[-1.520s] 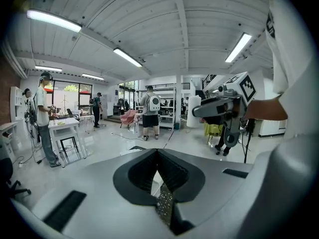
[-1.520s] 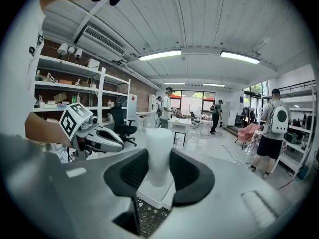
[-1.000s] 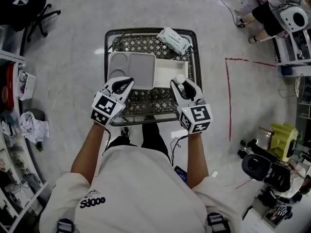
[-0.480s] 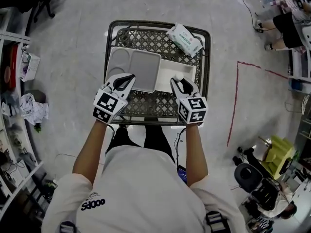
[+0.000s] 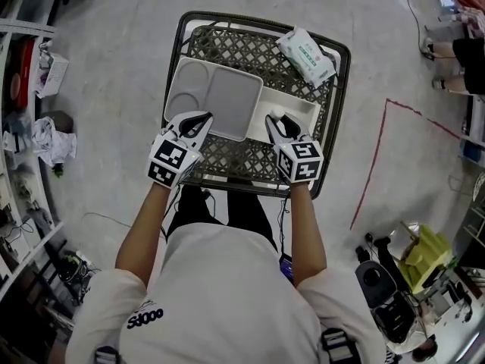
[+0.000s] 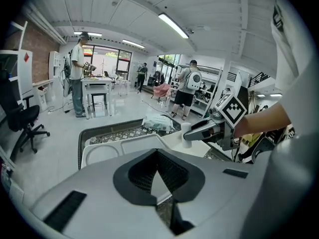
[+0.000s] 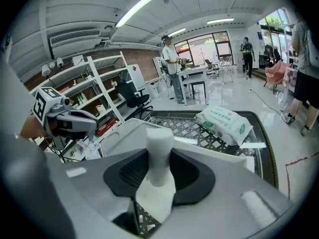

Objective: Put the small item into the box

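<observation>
Small item (image 7: 159,151) in right gripper (image 7: 155,179)

Left gripper (image 5: 199,119): centre-left of the head view, tilted downward, jaw tips together with nothing between them.
Right gripper (image 5: 279,121): centre-right, tilted downward, jaws clamped on a small white cylinder (image 7: 158,158).
Left forearm (image 5: 142,230): bare, stretched forward.
Right forearm (image 5: 306,230): bare, roughly parallel to it.

One mesh desk (image 5: 242,48) bears one grey divided tray (image 5: 208,97) (two compartments), one white box (image 5: 299,112) and one pack of wipes (image 5: 306,55). Two grippers, left (image 5: 198,120) and right (image 5: 279,123); one small white cylinder (image 7: 158,153).
</observation>
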`<control>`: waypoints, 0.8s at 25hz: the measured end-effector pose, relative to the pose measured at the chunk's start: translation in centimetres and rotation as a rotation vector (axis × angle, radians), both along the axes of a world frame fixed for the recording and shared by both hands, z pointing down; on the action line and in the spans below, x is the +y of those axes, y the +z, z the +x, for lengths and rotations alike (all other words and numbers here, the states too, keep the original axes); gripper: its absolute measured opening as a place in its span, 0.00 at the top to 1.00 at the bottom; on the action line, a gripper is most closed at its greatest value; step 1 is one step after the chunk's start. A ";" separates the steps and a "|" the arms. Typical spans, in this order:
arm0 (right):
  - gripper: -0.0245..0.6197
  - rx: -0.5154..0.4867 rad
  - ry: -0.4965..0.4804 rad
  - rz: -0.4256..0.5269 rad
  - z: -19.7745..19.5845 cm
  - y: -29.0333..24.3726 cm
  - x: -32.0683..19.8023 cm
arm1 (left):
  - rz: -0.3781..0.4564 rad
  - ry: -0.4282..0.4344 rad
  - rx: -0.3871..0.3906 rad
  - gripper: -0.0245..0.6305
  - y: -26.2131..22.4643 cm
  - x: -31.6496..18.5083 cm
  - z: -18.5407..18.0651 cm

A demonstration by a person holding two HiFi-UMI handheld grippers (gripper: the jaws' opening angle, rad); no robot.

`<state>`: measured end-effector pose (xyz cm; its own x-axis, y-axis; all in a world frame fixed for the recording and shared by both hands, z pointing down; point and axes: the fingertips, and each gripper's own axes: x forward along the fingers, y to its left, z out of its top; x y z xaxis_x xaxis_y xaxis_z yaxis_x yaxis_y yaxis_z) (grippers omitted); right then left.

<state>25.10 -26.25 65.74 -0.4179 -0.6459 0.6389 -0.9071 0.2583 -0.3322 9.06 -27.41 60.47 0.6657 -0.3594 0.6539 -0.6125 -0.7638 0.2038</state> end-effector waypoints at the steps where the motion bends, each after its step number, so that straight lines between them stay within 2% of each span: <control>1: 0.74 -0.006 -0.006 -0.011 -0.2 0.5 0.0 | -0.006 -0.007 -0.002 0.95 0.3 0.1 -0.1; 9: 0.74 -0.075 -0.031 -0.115 -1.8 4.9 -0.4 | -0.033 -0.035 -0.007 0.95 1.7 0.6 -0.3; 16: 0.74 -0.070 0.008 -0.210 -2.0 7.8 -0.9 | -0.053 -0.044 -0.012 0.95 2.3 1.1 -0.9; 20: 0.74 -0.102 0.039 -0.239 -1.7 8.7 -1.3 | -0.057 -0.042 -0.015 0.95 2.6 1.2 -1.2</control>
